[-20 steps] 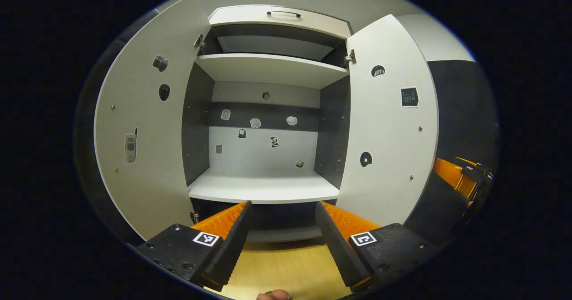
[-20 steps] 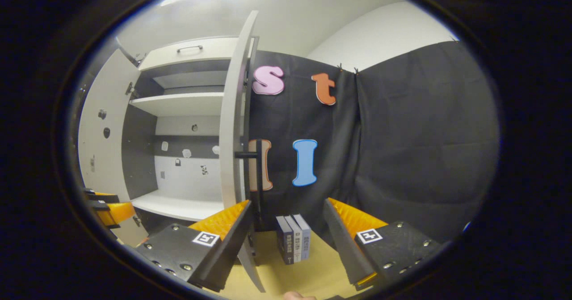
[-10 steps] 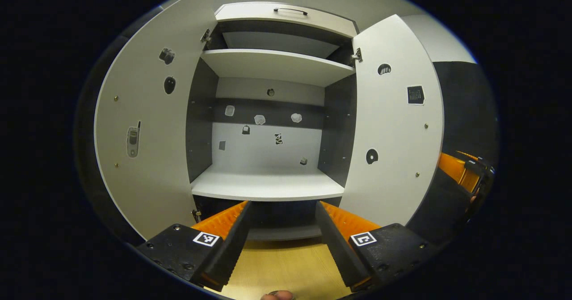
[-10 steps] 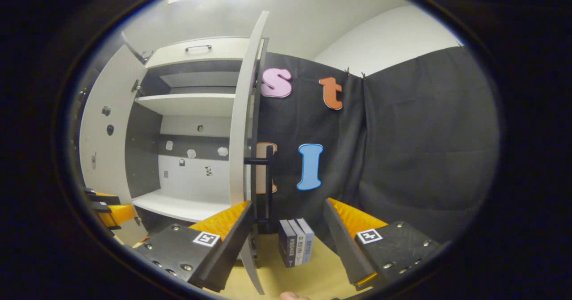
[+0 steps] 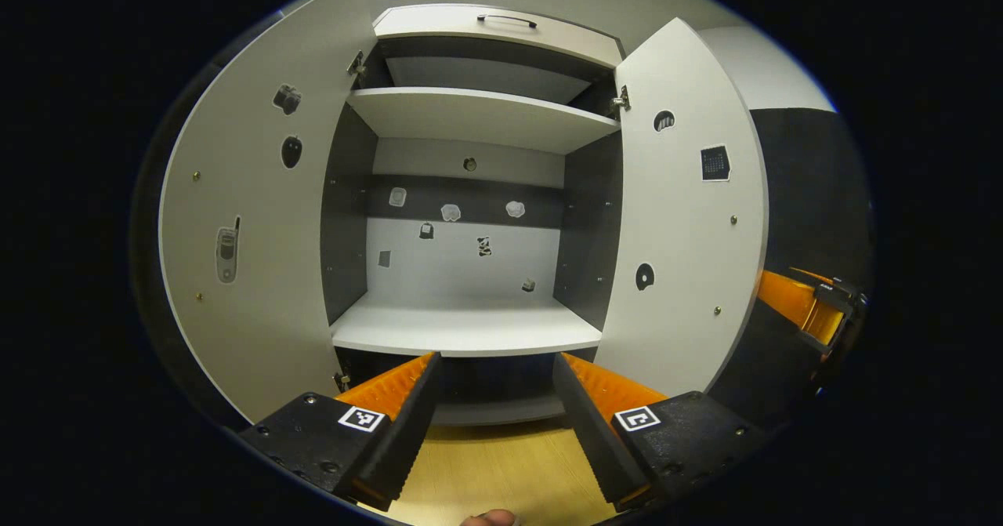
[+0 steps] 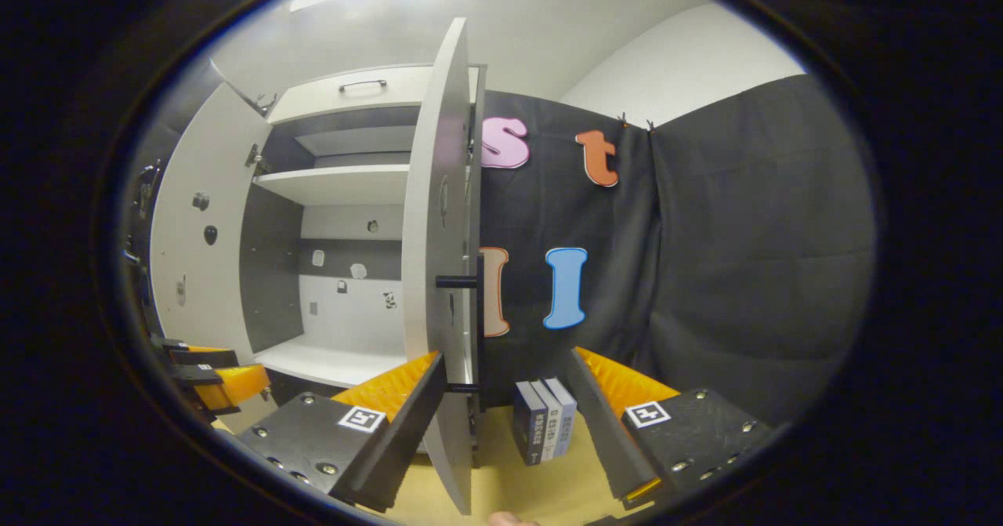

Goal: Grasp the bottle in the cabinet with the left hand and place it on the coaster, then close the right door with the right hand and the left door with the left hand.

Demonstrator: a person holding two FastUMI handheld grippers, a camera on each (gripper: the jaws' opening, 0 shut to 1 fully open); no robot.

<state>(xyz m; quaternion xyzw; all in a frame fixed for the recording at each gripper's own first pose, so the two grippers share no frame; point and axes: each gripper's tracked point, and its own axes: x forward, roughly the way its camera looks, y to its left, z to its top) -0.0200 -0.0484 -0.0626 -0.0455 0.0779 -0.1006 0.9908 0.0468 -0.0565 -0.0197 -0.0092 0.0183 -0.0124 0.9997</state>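
Grey-white cabinet (image 5: 470, 330) stands open, its shelves bare — the bottle is nowhere I can see. The right gripper (image 6: 501, 416), jaws spread, straddles the right door's (image 6: 435, 259) edge — apparently to push it shut; the left gripper (image 5: 494, 416) waits, jaws spread, empty.

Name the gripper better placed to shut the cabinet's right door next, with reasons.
Right. The right gripper sits open beside the edge of the white right cabinet door, its black bar handle just ahead. The left gripper faces the bare white lower shelf instead.
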